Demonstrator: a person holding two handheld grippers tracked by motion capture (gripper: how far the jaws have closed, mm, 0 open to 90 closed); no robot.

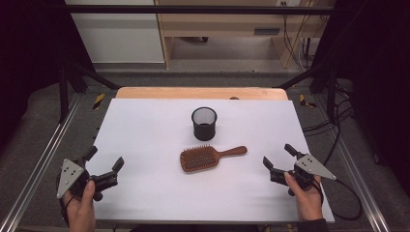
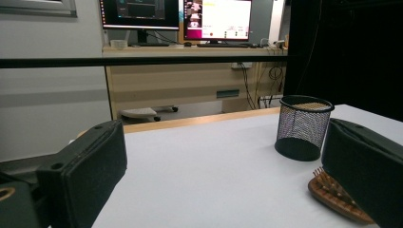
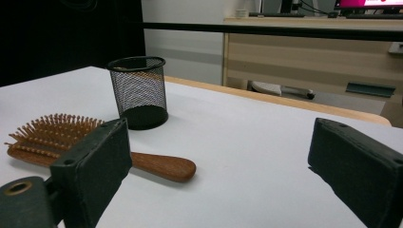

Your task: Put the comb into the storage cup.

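1. High view: the hairbrush (image 1: pixel 208 157) lies mid desk (image 1: pixel 145 125), at 6 o'clock from the mesh cup (image 1: pixel 204 123).
2. Both the left gripper (image 1: pixel 104 163) and the right gripper (image 1: pixel 278 155) are wide open, holding nothing.
3. We think the brush is light, hard wood. We'd grab its handle, pointing to 3 o'clock.

In the left gripper view, the wooden paddle hairbrush with wooden bristles (image 2: pixel 332 194) lies mostly hidden behind that gripper's right-hand black jaw, just beside the black wire-mesh cup (image 2: pixel 302 128). In the right gripper view, the near black jaw covers where the brush's head meets its handle. The text on the monitor screens beyond the cup is too small to read.
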